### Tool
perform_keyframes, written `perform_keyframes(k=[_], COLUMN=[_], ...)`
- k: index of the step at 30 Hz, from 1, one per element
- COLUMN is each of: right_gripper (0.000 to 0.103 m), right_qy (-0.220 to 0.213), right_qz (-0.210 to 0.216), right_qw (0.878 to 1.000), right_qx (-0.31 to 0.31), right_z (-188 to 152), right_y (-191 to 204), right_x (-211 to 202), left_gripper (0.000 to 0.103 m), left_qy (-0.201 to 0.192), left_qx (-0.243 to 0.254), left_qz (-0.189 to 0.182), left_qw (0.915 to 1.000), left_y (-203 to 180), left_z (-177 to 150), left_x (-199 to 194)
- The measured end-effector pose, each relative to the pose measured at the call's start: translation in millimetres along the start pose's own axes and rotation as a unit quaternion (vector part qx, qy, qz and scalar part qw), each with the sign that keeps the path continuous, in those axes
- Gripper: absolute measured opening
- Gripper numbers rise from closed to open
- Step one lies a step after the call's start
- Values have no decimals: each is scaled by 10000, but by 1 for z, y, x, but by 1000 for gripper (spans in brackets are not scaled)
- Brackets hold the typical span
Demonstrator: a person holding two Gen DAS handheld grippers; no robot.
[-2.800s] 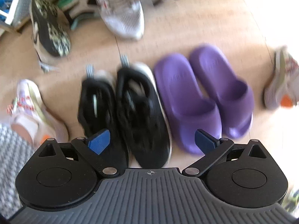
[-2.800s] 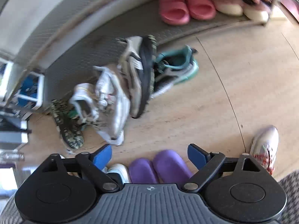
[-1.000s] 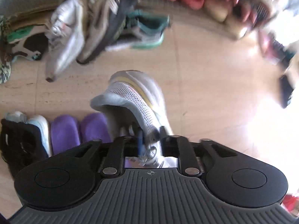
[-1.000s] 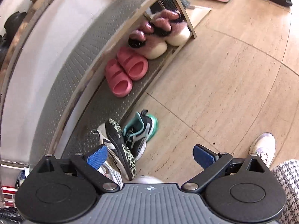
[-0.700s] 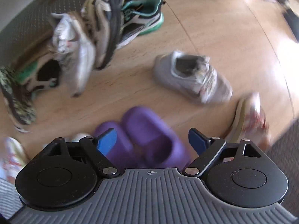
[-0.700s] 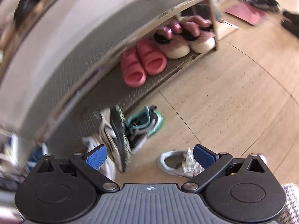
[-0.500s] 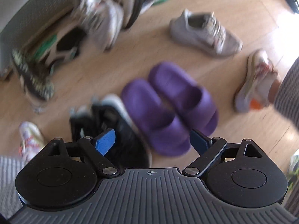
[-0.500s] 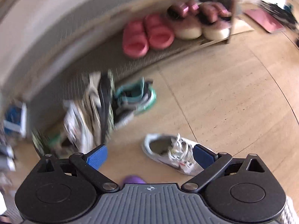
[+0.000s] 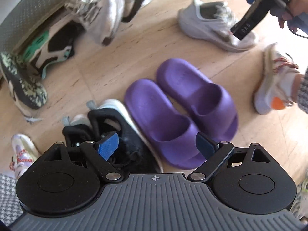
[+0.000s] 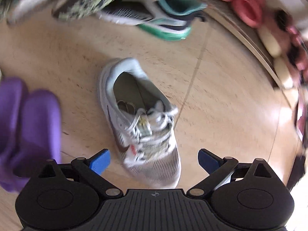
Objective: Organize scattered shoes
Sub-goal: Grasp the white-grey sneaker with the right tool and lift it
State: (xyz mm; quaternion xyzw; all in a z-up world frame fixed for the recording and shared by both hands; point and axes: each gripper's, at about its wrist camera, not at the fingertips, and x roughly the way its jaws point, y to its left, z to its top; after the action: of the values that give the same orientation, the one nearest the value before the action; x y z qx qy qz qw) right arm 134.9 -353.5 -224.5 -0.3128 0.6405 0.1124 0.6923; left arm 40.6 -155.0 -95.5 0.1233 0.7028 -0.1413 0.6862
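Observation:
A grey laced sneaker (image 10: 138,119) lies alone on the wooden floor, its toe between the spread blue pads of my right gripper (image 10: 154,161), which hangs open just above it. The left wrist view shows that grey sneaker (image 9: 211,25) at the upper right, with the right gripper (image 9: 248,21) over its laces. My left gripper (image 9: 156,147) is open and empty, pointing down over a pair of purple slides (image 9: 179,111) and a pair of black sneakers (image 9: 107,130), which stand side by side.
A heap of sneakers, silver (image 9: 100,13), green-and-white (image 9: 50,46) and camouflage-soled (image 9: 23,80), lies against the grey shoe rack (image 9: 28,23). A teal sneaker (image 10: 163,19) and pink slides (image 10: 244,2) are beyond the grey sneaker. The person's feet (image 9: 273,84) stand on either side.
My left gripper let go of the grey sneaker, opened wide and swung back over the purple slides and black sneakers. My right gripper rolled and dropped from facing the rack to just over the grey sneaker.

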Motion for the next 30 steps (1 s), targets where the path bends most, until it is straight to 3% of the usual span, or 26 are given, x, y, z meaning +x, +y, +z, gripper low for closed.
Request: perform_keyframes(k=[5, 8, 9, 12, 15, 19, 21, 23, 24, 26, 28, 29, 30], right_gripper=[100, 101, 100, 73, 61, 60, 59, 70, 88, 93, 100, 100, 100], right_qy=[37, -21, 12, 218, 526, 1303, 1372, 1140, 1023, 806, 622, 530, 462], right_qz=[-174, -157, -62, 387, 653, 1012, 1166, 1175, 1179, 1217, 1336, 1418, 1493], right_qw=[9978, 9974, 9986, 9983, 9896, 9727, 9677, 9680, 9678, 9631, 9452, 9315, 9100], right_qx=[-639, -709, -527, 384, 1169, 1635, 1763, 1904, 1974, 2263, 2912, 3308, 3839], right_z=[13, 13, 12, 8, 1, -22, -31, -39, -43, -50, -56, -60, -65], right_y=[8, 9, 5, -13, -17, 1, 6, 6, 6, 1, -17, -26, -38], right_x=[39, 47, 48, 47, 43, 47, 43, 30, 24, 13, 7, 5, 6], left_gripper=[91, 91, 91, 91, 91, 91, 91, 91, 91, 91, 91, 91, 91], left_qy=[221, 232, 234, 170, 50, -81, -132, -166, -170, -159, -147, -141, -135], left_qx=[-105, -77, -70, -89, -43, 47, 72, 59, 44, 18, 18, 16, 15], left_qz=[-153, -128, -117, -105, -96, -45, -2, -17, -31, -47, -52, -49, -46], left_qw=[9996, 9996, 9996, 9998, 9999, 9999, 9999, 9998, 9998, 9999, 9999, 9999, 9999], left_y=[5, 6, 6, 7, 6, 4, 4, 5, 5, 6, 6, 6, 6], left_z=[4, 4, 4, 3, 1, -5, -7, -8, -8, -7, -6, -5, -4], left_x=[9, 11, 11, 8, 2, -5, -8, -10, -10, -11, -11, -10, -9])
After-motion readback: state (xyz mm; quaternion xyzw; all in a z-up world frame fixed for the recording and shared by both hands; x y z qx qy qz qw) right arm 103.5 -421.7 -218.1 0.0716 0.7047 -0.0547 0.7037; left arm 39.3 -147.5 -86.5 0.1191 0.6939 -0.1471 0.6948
